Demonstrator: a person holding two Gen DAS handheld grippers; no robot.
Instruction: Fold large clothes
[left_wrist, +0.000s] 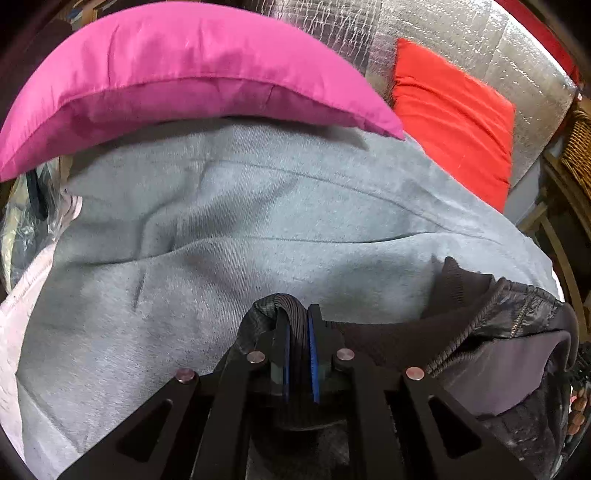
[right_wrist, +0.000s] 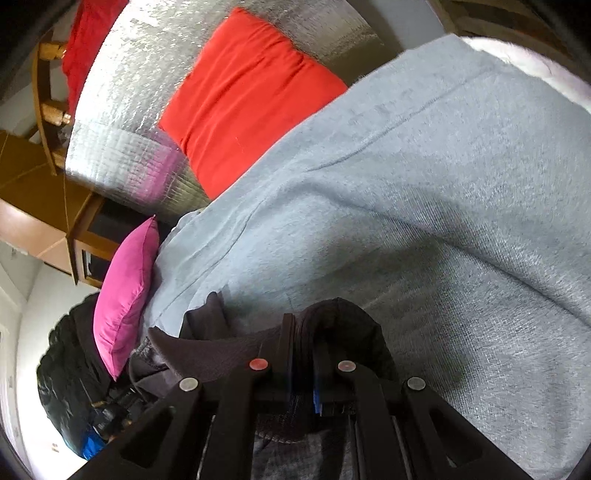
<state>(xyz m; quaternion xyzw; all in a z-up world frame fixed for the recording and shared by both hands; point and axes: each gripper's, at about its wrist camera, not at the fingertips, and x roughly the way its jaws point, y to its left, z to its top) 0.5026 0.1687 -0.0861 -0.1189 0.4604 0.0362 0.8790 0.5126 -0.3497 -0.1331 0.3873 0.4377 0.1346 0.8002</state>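
A dark jacket (left_wrist: 491, 354) with ribbed knit trim hangs in front of me over a grey fleece blanket (left_wrist: 258, 221). My left gripper (left_wrist: 298, 317) is shut on a ribbed edge of the jacket, the fabric pinched between the blue pads. My right gripper (right_wrist: 304, 328) is shut on another dark edge of the same jacket (right_wrist: 221, 350). The blanket (right_wrist: 424, 203) fills most of the right wrist view. The rest of the jacket is hidden below both grippers.
A magenta pillow (left_wrist: 177, 74) lies at the far edge of the blanket and shows in the right wrist view (right_wrist: 125, 295). A red cushion (left_wrist: 454, 118) rests on a silver foil sheet (left_wrist: 517, 55). Wooden furniture (right_wrist: 44, 206) stands at the left.
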